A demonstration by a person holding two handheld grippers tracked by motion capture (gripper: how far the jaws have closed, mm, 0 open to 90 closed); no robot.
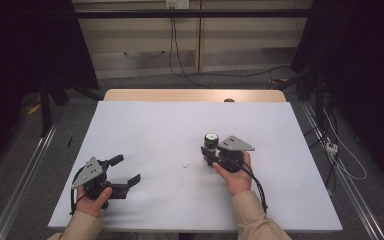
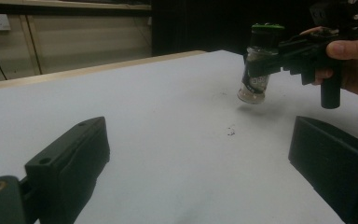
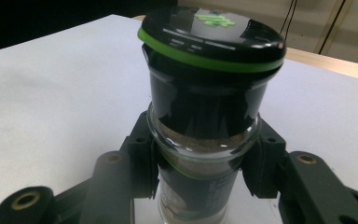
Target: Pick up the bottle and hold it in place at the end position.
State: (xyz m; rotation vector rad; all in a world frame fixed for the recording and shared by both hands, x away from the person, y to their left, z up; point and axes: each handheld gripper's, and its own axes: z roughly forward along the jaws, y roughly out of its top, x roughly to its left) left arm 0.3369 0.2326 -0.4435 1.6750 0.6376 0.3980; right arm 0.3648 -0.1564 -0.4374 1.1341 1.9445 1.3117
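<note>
A small glass spice jar [image 1: 211, 140] with a black lid and a green ring stands upright, lifted a little off the white table [image 1: 145, 125]. My right gripper [image 1: 210, 152] is shut on its glass body below the lid. In the right gripper view the jar [image 3: 205, 126] sits between both pads, brown powder showing inside. The left gripper view shows the jar [image 2: 257, 65] hanging just above the table with a shadow under it. My left gripper [image 1: 127, 170] rests at the table's front left, jaws wide apart with nothing between them; it is also seen in the left gripper view [image 2: 205, 163].
A few dark specks [image 1: 185, 165] lie on the white table between the two grippers. The table's wooden far edge [image 1: 195, 95] shows beyond the white cover. Cables run over the floor at the back and right. Dark curtains stand on both sides.
</note>
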